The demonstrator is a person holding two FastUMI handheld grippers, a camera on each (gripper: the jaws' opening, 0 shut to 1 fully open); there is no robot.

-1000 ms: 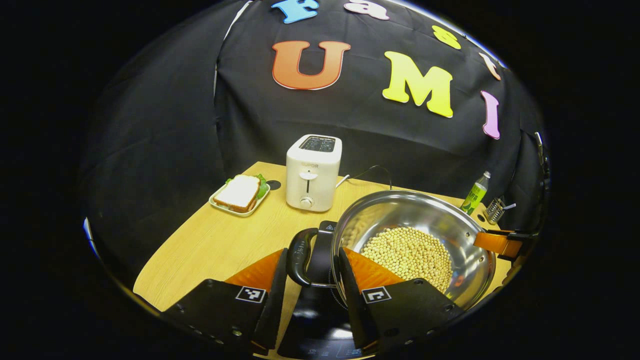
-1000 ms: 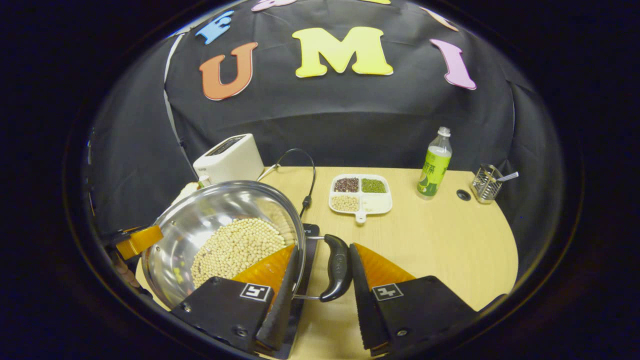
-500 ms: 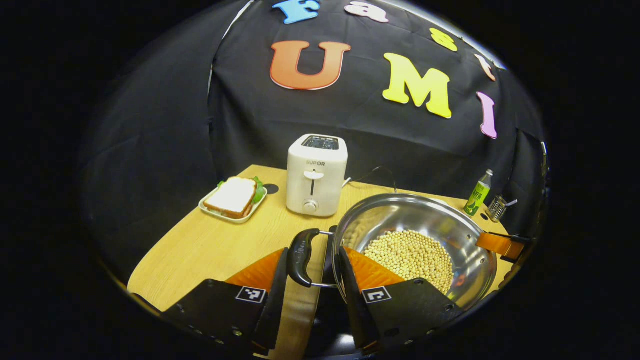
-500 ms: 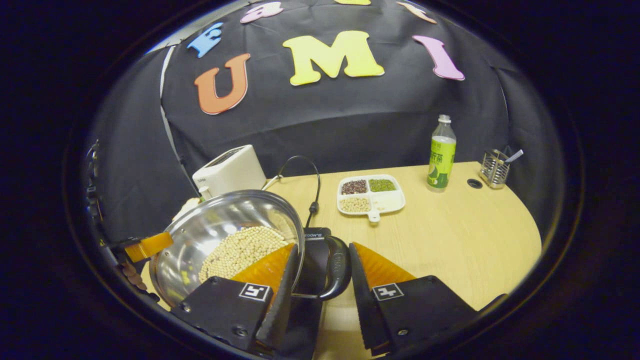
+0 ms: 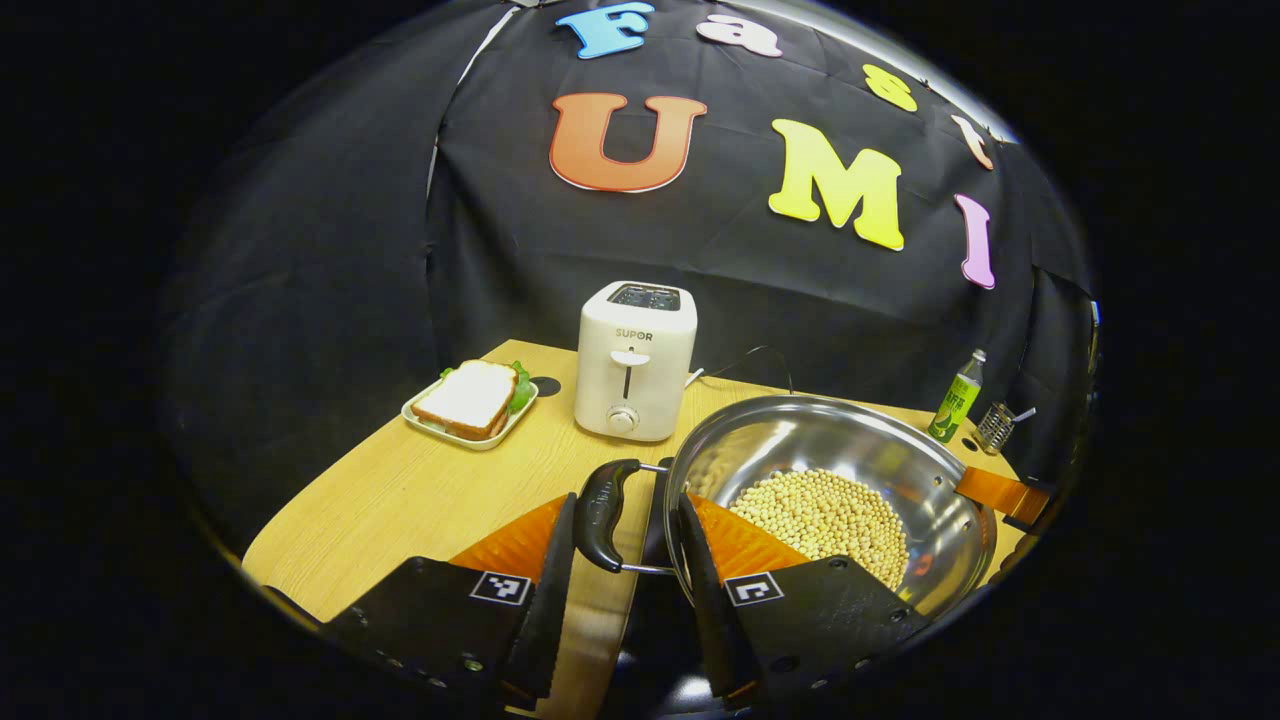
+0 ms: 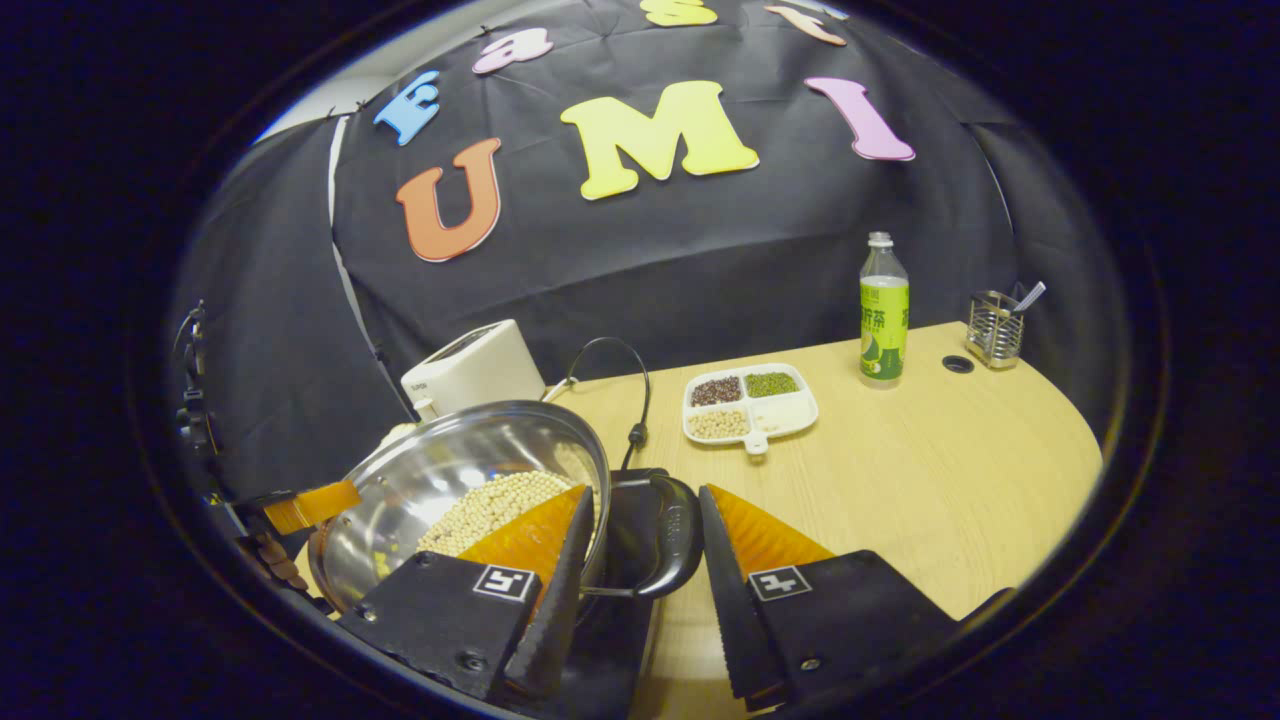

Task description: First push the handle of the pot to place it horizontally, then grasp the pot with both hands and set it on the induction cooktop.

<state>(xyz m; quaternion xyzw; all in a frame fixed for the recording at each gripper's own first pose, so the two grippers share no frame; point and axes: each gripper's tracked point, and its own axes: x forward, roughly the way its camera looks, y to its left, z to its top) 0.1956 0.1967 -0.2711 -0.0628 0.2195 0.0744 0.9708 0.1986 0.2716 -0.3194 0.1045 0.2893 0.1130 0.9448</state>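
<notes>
The steel pot, holding a heap of pale round beans, was carried between the two grippers above the black induction cooktop, whose dark top showed beneath it at the near edge of the wooden surface. In the left gripper view, the left gripper had its fingers spread either side of the pot's black side handle; one finger lay against the handle's outer face and the other reached past the rim into the pot, but whether both pressed on it could not be told. In the right gripper view, the right gripper straddled the opposite black handle in the same way, one finger inside the rim and one outside, grip likewise unclear. Farther back on the surface stood a white toaster, with a sandwich on a small tray to its left. A divided dish of beans, a green-labelled bottle and a wire holder sat toward the far right.
</notes>
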